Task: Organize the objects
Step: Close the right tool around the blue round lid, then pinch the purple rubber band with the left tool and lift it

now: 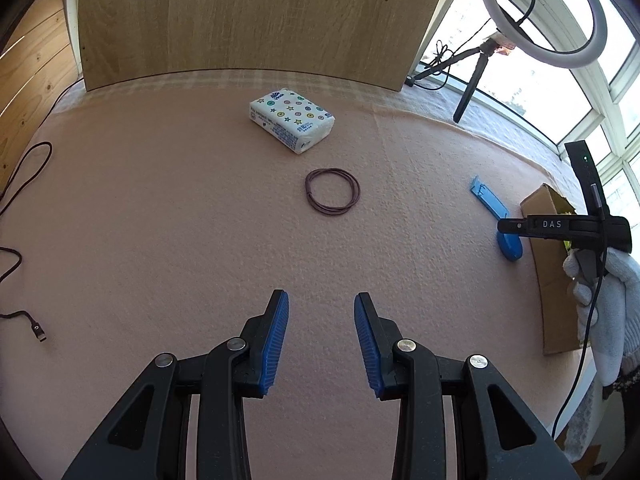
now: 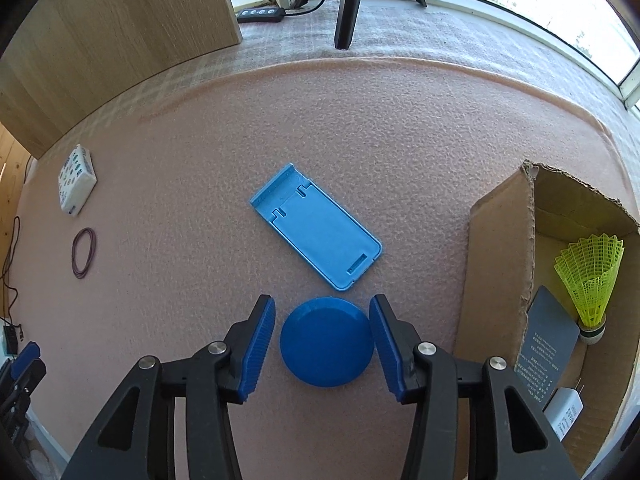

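Note:
In the right wrist view a round blue disc point(image 2: 326, 342) lies on the pink mat between the open jaws of my right gripper point(image 2: 322, 306), not gripped. A light blue phone stand point(image 2: 316, 226) lies flat just beyond it. A cardboard box point(image 2: 500, 248) at the right holds a yellow shuttlecock point(image 2: 592, 280), a dark card point(image 2: 546, 344) and a white charger point(image 2: 566, 414). In the left wrist view my left gripper point(image 1: 321, 306) is open and empty over the mat. A tissue pack point(image 1: 292, 119) and brown rubber bands point(image 1: 332, 191) lie ahead of it.
A wooden board point(image 1: 248, 16) stands at the mat's back edge. A ring light on a tripod point(image 1: 536, 12) stands at the back right by the window. Dark cables point(image 1: 24, 184) and a USB plug point(image 1: 38, 330) lie at the left. A power strip point(image 2: 262, 14) sits far back.

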The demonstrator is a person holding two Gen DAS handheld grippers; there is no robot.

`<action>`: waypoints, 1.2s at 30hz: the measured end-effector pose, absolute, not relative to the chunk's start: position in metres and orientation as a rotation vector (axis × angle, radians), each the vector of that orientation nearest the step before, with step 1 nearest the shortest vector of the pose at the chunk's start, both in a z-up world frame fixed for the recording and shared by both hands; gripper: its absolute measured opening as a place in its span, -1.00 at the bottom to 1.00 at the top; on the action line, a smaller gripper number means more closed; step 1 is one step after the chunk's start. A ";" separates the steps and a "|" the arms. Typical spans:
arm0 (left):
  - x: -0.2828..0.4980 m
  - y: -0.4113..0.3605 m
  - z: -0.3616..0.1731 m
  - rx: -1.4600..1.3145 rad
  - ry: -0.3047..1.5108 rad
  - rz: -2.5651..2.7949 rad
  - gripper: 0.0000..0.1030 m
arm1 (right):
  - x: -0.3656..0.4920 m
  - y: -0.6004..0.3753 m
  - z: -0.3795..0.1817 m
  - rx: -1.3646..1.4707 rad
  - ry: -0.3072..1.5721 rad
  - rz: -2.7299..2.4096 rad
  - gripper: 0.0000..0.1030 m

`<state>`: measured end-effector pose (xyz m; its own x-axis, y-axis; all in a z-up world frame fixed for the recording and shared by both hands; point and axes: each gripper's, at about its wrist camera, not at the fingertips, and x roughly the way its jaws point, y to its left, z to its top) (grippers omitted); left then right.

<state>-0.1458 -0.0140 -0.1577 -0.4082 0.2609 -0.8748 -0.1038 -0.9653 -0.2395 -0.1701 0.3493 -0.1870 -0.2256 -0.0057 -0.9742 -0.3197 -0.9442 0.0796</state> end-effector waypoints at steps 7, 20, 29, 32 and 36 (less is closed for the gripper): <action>-0.154 -0.012 -0.162 -1.581 -0.224 2.445 -0.29 | -0.171 0.352 -0.193 -1.851 0.436 2.254 -0.12; -0.185 -0.003 -0.178 -1.605 -0.220 2.432 -0.18 | -0.161 0.318 -0.191 -1.914 0.455 2.329 -0.12; -0.237 0.017 -0.192 -1.629 -0.153 2.431 0.14 | -0.148 0.289 -0.189 -1.860 0.443 2.403 -0.11; -0.250 0.028 -0.197 -1.652 -0.106 2.424 0.14 | -0.152 0.283 -0.193 -1.870 0.440 2.409 -0.11; -0.259 0.038 -0.202 -1.679 -0.049 2.418 0.14 | -0.151 0.282 -0.193 -1.879 0.446 2.413 -0.11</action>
